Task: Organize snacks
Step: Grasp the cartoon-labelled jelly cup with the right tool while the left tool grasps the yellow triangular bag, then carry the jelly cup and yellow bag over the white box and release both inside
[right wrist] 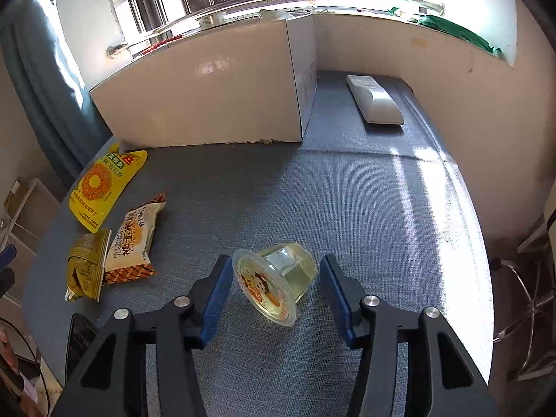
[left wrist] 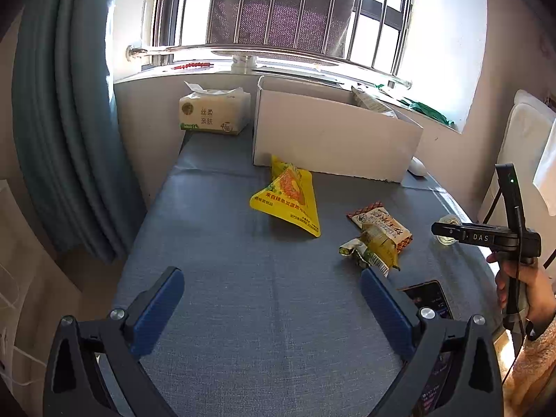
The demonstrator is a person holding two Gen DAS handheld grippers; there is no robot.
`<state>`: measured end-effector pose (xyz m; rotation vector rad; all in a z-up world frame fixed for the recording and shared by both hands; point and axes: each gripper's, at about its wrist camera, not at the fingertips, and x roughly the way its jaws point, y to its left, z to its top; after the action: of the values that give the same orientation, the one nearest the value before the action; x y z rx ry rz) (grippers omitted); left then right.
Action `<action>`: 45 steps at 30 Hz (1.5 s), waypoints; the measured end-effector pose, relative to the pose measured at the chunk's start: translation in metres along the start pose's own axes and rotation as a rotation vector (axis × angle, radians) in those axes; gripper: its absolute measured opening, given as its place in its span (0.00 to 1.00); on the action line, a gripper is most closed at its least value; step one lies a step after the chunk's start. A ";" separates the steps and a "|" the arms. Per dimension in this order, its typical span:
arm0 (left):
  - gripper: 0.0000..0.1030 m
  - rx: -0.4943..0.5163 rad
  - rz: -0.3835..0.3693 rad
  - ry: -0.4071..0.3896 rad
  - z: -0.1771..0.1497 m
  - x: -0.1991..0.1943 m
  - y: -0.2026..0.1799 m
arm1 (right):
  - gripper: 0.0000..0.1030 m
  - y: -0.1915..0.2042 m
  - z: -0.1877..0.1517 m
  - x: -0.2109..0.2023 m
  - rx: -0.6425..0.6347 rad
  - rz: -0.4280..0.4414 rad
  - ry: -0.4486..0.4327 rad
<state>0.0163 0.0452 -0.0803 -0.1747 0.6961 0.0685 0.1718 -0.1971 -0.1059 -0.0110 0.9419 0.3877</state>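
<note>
A clear jelly cup lies tipped on its side on the blue-grey table, between the open fingers of my right gripper, which do not touch it. The right gripper also shows at the right edge of the left wrist view, with the cup behind it. A yellow snack bag, a white-and-orange packet and a small olive-yellow packet lie on the table. My left gripper is open and empty above the table's near part.
A white cardboard box stands at the back of the table, a packet sticking out of it. A tissue pack sits left of it, a white remote to its right. A phone lies at the front edge.
</note>
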 end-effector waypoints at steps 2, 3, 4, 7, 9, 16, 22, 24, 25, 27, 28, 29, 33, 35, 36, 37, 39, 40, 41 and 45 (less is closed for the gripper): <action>1.00 0.005 -0.003 -0.001 0.001 0.001 -0.001 | 0.49 -0.003 -0.001 -0.002 0.011 0.022 0.001; 1.00 0.006 -0.003 0.000 0.002 0.001 -0.001 | 0.49 -0.004 -0.002 -0.003 0.013 0.026 -0.002; 1.00 0.010 -0.007 0.001 0.002 0.002 -0.002 | 0.49 -0.005 -0.003 -0.005 0.016 0.030 -0.008; 1.00 0.040 -0.010 0.008 0.009 0.008 -0.006 | 0.49 -0.007 -0.004 -0.016 0.029 0.059 -0.034; 1.00 0.064 -0.009 0.017 0.018 0.017 -0.008 | 0.49 -0.006 -0.003 -0.025 0.029 0.071 -0.061; 1.00 0.092 -0.080 0.075 0.068 0.075 -0.012 | 0.49 -0.003 -0.007 -0.058 0.027 0.120 -0.131; 0.95 0.136 -0.038 0.196 0.091 0.138 -0.017 | 0.49 -0.003 -0.013 -0.078 0.026 0.135 -0.165; 0.86 0.143 -0.037 0.226 0.091 0.150 -0.019 | 0.49 -0.003 -0.016 -0.083 0.026 0.132 -0.173; 0.78 0.156 -0.033 0.242 0.089 0.154 -0.021 | 0.49 -0.005 -0.018 -0.086 0.030 0.137 -0.178; 0.72 0.173 0.001 0.261 0.085 0.160 -0.023 | 0.49 -0.006 -0.021 -0.089 0.034 0.142 -0.181; 0.69 0.177 -0.007 0.261 0.083 0.161 -0.024 | 0.49 -0.007 -0.023 -0.090 0.034 0.141 -0.183; 0.61 0.177 -0.017 0.265 0.082 0.162 -0.024 | 0.49 -0.008 -0.024 -0.091 0.037 0.142 -0.183; 0.40 0.160 -0.055 0.244 0.085 0.155 -0.022 | 0.49 -0.011 -0.026 -0.092 0.043 0.147 -0.177; 0.32 0.173 -0.059 0.220 0.088 0.147 -0.022 | 0.49 -0.010 -0.027 -0.092 0.041 0.149 -0.178; 0.29 0.178 -0.063 0.211 0.089 0.143 -0.022 | 0.49 -0.009 -0.027 -0.091 0.040 0.153 -0.175; 0.23 0.182 -0.067 0.205 0.090 0.138 -0.022 | 0.49 -0.008 -0.027 -0.091 0.038 0.154 -0.175; 0.19 0.187 -0.083 0.195 0.093 0.130 -0.021 | 0.49 -0.006 -0.027 -0.090 0.036 0.162 -0.171; 0.16 0.192 -0.086 0.188 0.094 0.126 -0.021 | 0.49 -0.005 -0.026 -0.090 0.039 0.168 -0.175; 0.14 0.199 -0.086 0.177 0.095 0.122 -0.021 | 0.49 -0.004 -0.026 -0.090 0.037 0.169 -0.178; 0.00 0.204 -0.099 0.133 0.101 0.103 -0.017 | 0.49 0.001 -0.023 -0.091 0.023 0.176 -0.181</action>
<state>0.1611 0.0471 -0.0685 -0.0174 0.8209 -0.1092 0.1056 -0.2292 -0.0476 0.1267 0.7704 0.5314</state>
